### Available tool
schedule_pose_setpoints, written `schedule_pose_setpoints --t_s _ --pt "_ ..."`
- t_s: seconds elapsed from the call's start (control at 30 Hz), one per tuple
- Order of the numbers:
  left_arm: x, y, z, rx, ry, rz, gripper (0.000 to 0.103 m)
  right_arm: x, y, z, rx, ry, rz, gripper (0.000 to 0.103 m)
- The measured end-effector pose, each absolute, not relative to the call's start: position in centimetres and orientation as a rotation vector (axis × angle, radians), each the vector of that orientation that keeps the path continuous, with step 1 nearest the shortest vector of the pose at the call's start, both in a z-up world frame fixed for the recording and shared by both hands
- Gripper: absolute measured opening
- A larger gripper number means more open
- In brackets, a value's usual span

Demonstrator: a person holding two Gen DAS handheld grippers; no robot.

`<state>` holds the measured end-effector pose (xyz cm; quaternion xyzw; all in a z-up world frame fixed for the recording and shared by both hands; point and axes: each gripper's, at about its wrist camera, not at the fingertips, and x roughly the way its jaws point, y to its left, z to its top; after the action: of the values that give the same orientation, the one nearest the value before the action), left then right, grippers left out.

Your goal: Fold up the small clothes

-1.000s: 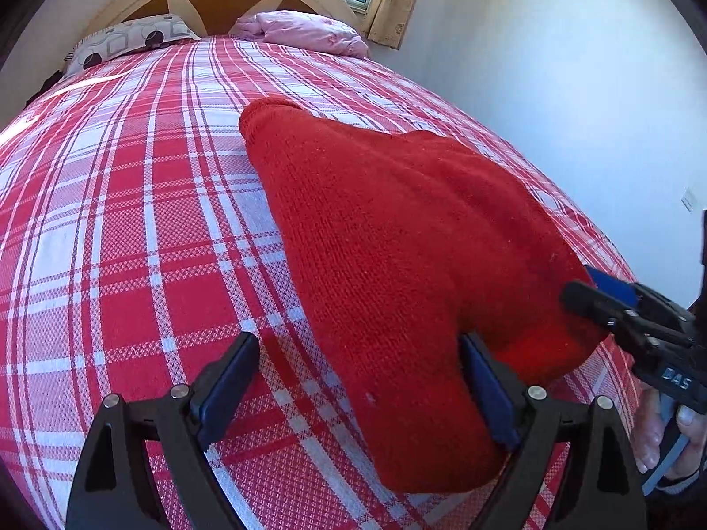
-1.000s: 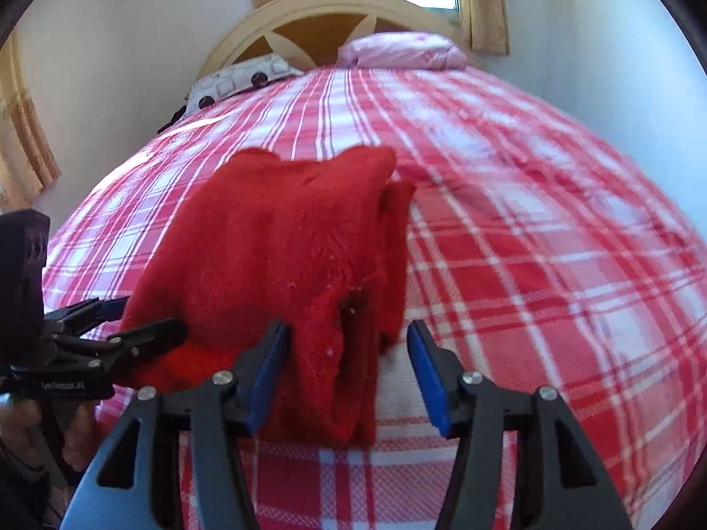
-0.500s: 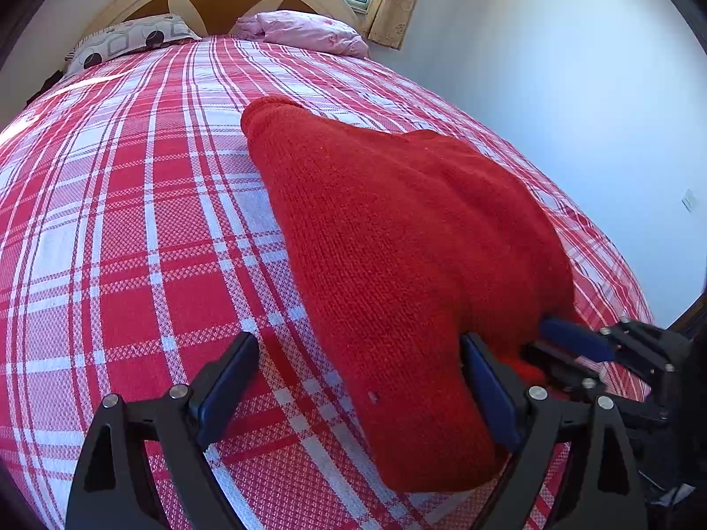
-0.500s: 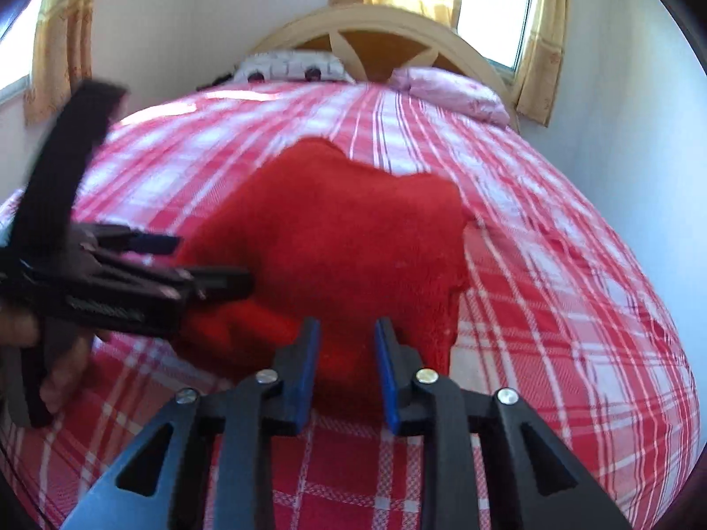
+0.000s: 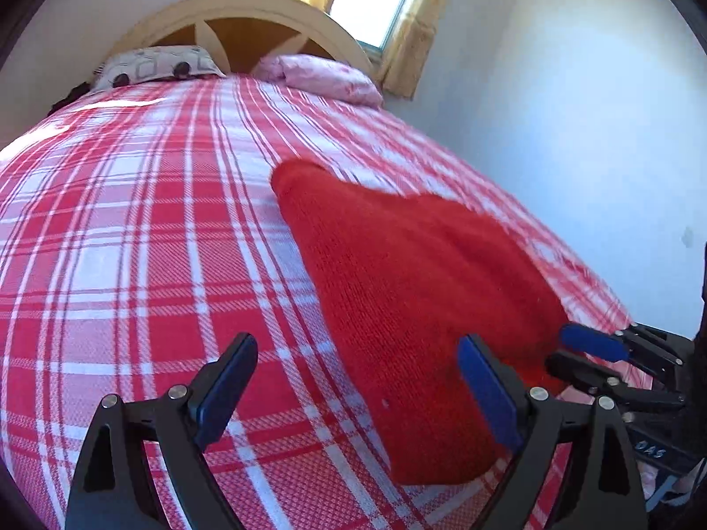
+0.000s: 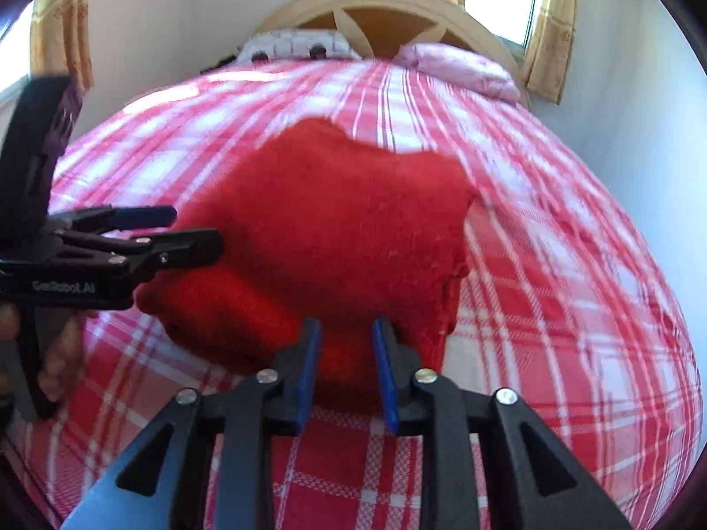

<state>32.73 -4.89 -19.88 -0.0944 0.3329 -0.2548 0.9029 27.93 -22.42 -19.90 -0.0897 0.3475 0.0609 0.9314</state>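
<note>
Right gripper (image 6: 345,369): narrowed to a small gap, both blue pads pressed on the near edge of the red sweater (image 6: 336,229), pinching a fold of it; in the left wrist view it showed at the right edge (image 5: 592,353), low beside the cloth.
Left gripper (image 5: 358,391): spread wide and released, nothing between its fingers; its right pad (image 5: 486,393) lay against the sweater's near side, its left pad (image 5: 225,384) over bare plaid; in the right wrist view it showed at the left (image 6: 176,234), tips at the sweater's left edge.
Bed (image 5: 110,265): red and white plaid cover, filling most of both views.
Headboard (image 5: 247,13): cream arch with wooden panels, at the far end of the bed.
Sweater (image 5: 411,309): red knit, folded into a thick bundle, lying toward the right side of the bed near its foot edge, layers showing along its right side.
Pink pillow (image 5: 322,75): at the far right corner of the bed, under the window.
Patterned pillow (image 5: 159,64): grey and white, at the far left, touching the headboard.
Curtain (image 6: 548,31): yellow, beside the window at the far right.
</note>
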Motion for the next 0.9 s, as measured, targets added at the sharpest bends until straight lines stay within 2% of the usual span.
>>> schedule_pose_setpoints --t_s 0.1,0.2,0.37,0.6,0.63,0.67,0.7,0.73,0.9 --pt "33.8 -4.9 -20.7 -0.210 0.741 -0.504 0.092 27.7 -22.4 -17.7 -0.174 0.637 0.136 0.040" --pt "34.4 -5.3 -21.0 -0.198 0.769 -0.506 0.092 29.5 -22.0 -16.7 -0.165 0.630 0.156 0.041" --pt "35.0 -5.7 -21.8 -0.201 0.822 -0.526 0.095 33.9 -22.3 -20.1 -0.131 0.770 0.137 0.041" --pt "34.6 -5.0 -20.4 -0.216 0.767 -0.512 0.095 32.1 -23.4 -19.2 -0.111 0.694 0.205 0.043" --pt "34.6 -4.9 -20.0 -0.223 0.756 -0.509 0.095 31.8 -24.4 -18.6 -0.068 0.680 0.220 0.047" --pt "34.7 -4.8 -19.7 -0.234 0.753 -0.517 0.095 31.7 -25.6 -18.1 -0.011 0.666 0.228 0.060" --pt "34.9 -4.7 -19.6 -0.247 0.757 -0.527 0.095 31.7 -26.6 -17.8 0.037 0.659 0.227 0.078" --pt "35.4 -4.7 -19.4 -0.261 0.767 -0.532 0.095 31.9 -28.2 -17.5 0.103 0.651 0.222 0.084" --pt "38.2 -5.1 -18.9 -0.261 0.789 -0.526 0.095 34.5 -32.8 -18.1 0.349 0.686 0.223 0.085"
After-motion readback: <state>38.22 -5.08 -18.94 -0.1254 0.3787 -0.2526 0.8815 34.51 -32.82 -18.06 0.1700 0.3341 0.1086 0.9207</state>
